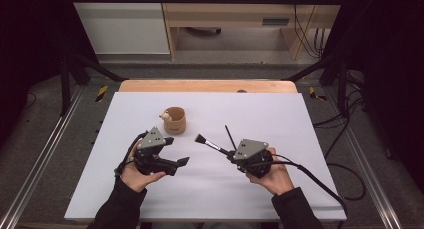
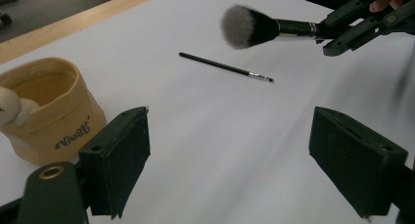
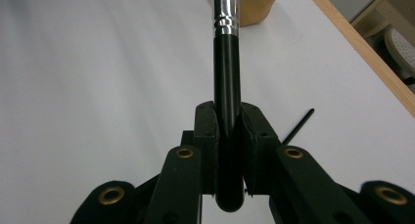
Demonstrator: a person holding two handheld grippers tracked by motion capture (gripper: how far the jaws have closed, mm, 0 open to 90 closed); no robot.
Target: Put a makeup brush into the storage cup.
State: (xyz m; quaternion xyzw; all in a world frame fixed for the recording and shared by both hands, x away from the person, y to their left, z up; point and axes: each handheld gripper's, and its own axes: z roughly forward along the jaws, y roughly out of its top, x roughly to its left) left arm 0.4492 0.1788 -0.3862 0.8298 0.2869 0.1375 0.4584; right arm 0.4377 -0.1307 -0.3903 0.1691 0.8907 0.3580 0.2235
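Overhead, the high view lays out the whole white surface (image 1: 250, 189): the left gripper (image 1: 176, 151) near a tan fabric cup (image 1: 175, 120), the right gripper (image 1: 227, 153) holding a makeup brush (image 1: 209, 143) that points toward the cup, and a thin black brush (image 1: 230, 137) lying just beyond the right gripper. The left gripper view adds what the high view is too small to show: the makeup brush's (image 2: 266, 28) soft grey bristle head held off the surface, the thin brush's (image 2: 225, 66) small metal tip, dark lettering on the cup (image 2: 49, 111), and a pale rounded thing at the cup's rim. Its own fingers (image 2: 120, 158) stand wide apart with nothing between them. The right gripper view shows the grip closely: the makeup brush's (image 3: 227, 101) black handle is pinched between the two fingers (image 3: 205, 136) near its butt end, its silver ferrule running out ahead toward the cup (image 3: 257, 4).
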